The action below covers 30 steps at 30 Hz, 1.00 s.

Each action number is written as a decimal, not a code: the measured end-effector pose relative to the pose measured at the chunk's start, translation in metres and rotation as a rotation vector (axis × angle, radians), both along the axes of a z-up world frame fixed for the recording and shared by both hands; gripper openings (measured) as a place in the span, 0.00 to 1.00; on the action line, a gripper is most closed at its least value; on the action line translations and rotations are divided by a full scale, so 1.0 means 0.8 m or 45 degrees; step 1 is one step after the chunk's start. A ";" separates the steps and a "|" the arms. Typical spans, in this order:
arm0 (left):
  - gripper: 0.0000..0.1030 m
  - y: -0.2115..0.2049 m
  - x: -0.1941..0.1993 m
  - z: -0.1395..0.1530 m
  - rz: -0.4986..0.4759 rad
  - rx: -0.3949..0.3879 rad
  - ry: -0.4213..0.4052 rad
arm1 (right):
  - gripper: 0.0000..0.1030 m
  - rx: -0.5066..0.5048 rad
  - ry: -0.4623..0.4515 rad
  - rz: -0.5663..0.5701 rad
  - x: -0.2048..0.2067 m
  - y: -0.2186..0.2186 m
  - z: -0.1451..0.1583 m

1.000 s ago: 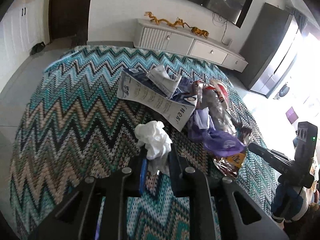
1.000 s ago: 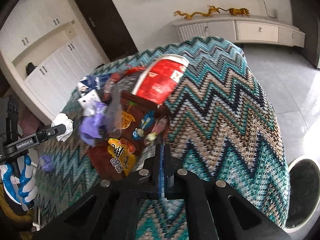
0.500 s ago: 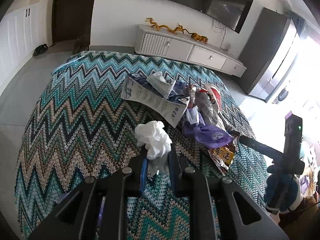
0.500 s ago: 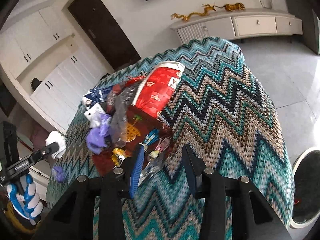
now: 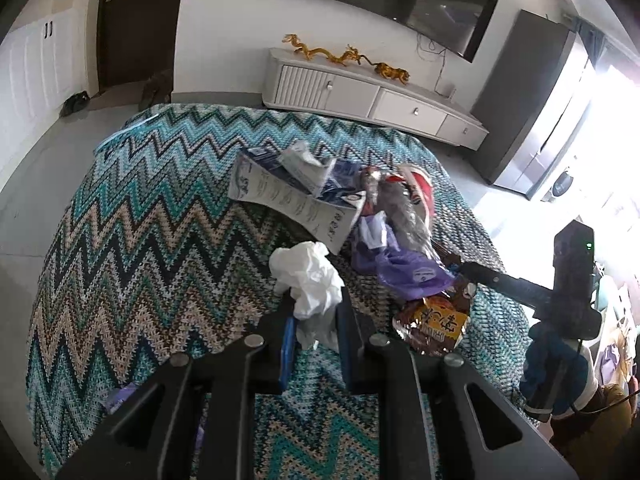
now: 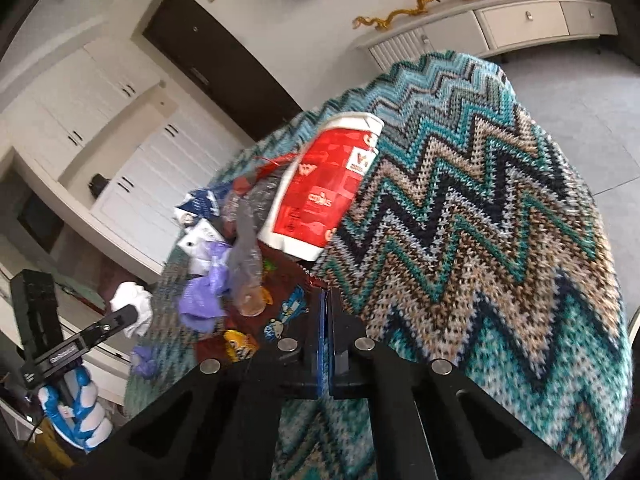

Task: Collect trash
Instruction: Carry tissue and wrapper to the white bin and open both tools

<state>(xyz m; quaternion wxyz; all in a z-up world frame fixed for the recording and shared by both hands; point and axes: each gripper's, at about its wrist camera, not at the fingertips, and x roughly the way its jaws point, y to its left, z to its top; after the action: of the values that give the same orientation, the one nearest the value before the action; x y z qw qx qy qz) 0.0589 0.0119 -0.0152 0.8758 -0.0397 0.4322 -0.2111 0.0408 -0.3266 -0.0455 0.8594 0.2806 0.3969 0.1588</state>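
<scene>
My left gripper (image 5: 314, 300) is shut on a crumpled white tissue (image 5: 308, 276) and holds it above the zigzag blanket (image 5: 132, 248). The tissue also shows at the left of the right wrist view (image 6: 132, 308). My right gripper (image 6: 325, 296) is shut at the edge of a dark red snack wrapper (image 6: 288, 280), seemingly pinching it. The trash pile holds a red and white cup (image 6: 324, 192), a purple bag (image 5: 408, 272), a clear plastic bottle (image 6: 248, 264), a printed leaflet (image 5: 292, 200) and an orange snack packet (image 5: 436, 320).
The blanket covers a table that falls off to a grey tile floor (image 6: 580, 92). A white low cabinet (image 5: 372, 96) with gold dragon figures stands by the far wall. A small purple scrap (image 6: 142, 356) lies near the blanket's left edge.
My right gripper was shut, opened half a second ago, and is shut again at the wrapper's edge, with the view tilted. My left gripper keeps the tissue and has risen a little.
</scene>
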 end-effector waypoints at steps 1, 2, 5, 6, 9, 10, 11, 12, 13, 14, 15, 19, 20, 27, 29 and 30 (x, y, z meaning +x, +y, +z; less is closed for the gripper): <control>0.17 -0.004 -0.003 0.002 -0.010 0.001 -0.004 | 0.01 0.005 -0.018 -0.006 -0.006 -0.003 0.006; 0.17 -0.006 -0.004 0.003 -0.017 0.000 -0.007 | 0.01 0.007 -0.038 -0.015 -0.014 -0.006 0.012; 0.17 -0.021 -0.012 0.010 -0.059 0.003 -0.021 | 0.01 -0.005 -0.098 -0.049 -0.039 -0.020 0.034; 0.17 -0.027 -0.014 0.012 -0.076 0.007 -0.026 | 0.01 -0.009 -0.117 -0.063 -0.046 -0.025 0.040; 0.17 -0.051 -0.020 0.017 -0.141 0.016 -0.037 | 0.01 -0.013 -0.168 -0.125 -0.070 -0.049 0.058; 0.17 -0.061 -0.022 0.019 -0.166 0.020 -0.041 | 0.01 -0.015 -0.190 -0.158 -0.083 -0.062 0.066; 0.17 -0.074 -0.024 0.021 -0.197 0.024 -0.044 | 0.01 -0.018 -0.204 -0.186 -0.092 -0.072 0.071; 0.17 -0.089 -0.025 0.024 -0.229 0.027 -0.045 | 0.01 -0.026 -0.216 -0.212 -0.101 -0.082 0.077; 0.17 -0.099 -0.027 0.026 -0.253 0.030 -0.048 | 0.01 -0.042 -0.231 -0.253 -0.114 -0.098 0.082; 0.17 -0.116 -0.029 0.028 -0.293 0.040 -0.056 | 0.01 -0.054 -0.240 -0.285 -0.123 -0.110 0.087; 0.17 -0.131 -0.032 0.030 -0.326 0.051 -0.064 | 0.01 -0.072 -0.249 -0.327 -0.135 -0.126 0.092; 0.17 -0.215 -0.043 0.034 -0.507 0.085 -0.069 | 0.01 -0.154 -0.236 -0.489 -0.177 -0.181 0.093; 0.17 -0.231 -0.045 0.034 -0.539 0.092 -0.067 | 0.01 -0.186 -0.218 -0.541 -0.188 -0.197 0.091; 0.17 -0.397 -0.071 0.014 -0.795 0.148 0.006 | 0.01 -0.413 -0.026 -0.812 -0.239 -0.285 0.042; 0.17 -0.449 -0.075 0.002 -0.841 0.161 0.052 | 0.01 -0.459 0.030 -0.857 -0.246 -0.303 0.025; 0.17 -0.468 -0.074 -0.003 -0.858 0.159 0.079 | 0.01 -0.475 0.054 -0.871 -0.248 -0.312 0.017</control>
<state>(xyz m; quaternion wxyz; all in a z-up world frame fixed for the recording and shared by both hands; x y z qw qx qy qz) -0.0005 -0.3627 -0.0179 0.7441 0.1526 0.4594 -0.4603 -0.1575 -0.5758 -0.0317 0.8905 0.2388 0.3203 -0.2176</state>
